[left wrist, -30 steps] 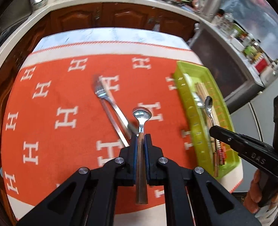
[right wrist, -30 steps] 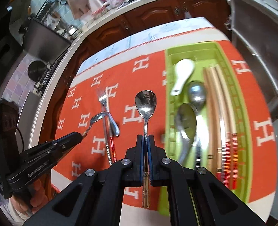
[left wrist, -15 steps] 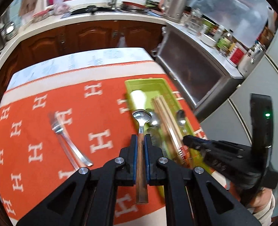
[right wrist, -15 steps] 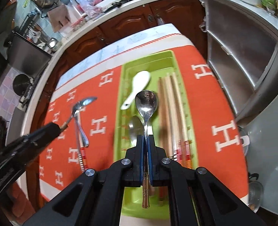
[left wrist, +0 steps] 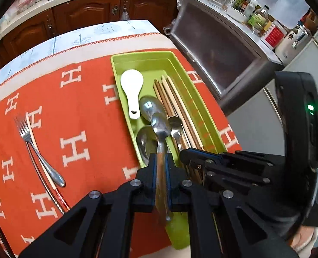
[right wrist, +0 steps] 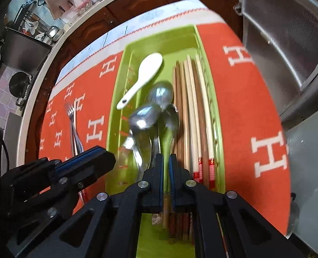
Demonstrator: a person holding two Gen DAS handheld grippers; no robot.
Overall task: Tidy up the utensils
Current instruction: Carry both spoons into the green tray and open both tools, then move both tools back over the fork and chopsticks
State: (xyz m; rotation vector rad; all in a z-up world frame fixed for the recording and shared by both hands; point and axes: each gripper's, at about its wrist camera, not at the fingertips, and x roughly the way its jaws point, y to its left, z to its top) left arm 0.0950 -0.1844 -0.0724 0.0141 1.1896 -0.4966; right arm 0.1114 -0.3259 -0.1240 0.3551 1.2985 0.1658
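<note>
Here, both grippers hang over the green tray point(left wrist: 204, 105), the left gripper point(left wrist: 160, 165) and right gripper point(right wrist: 165, 167) fingers just easing apart, each releasing its spoon point(left wrist: 161, 126) among the utensils sorted there.

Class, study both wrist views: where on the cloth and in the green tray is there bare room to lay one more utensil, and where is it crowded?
Free: the orange cloth between the fork and the green tray, and the tray's far end beyond the white spoon. Crowded: the tray's near half, where metal spoons overlap beside the chopsticks and both tongs hover.
</note>
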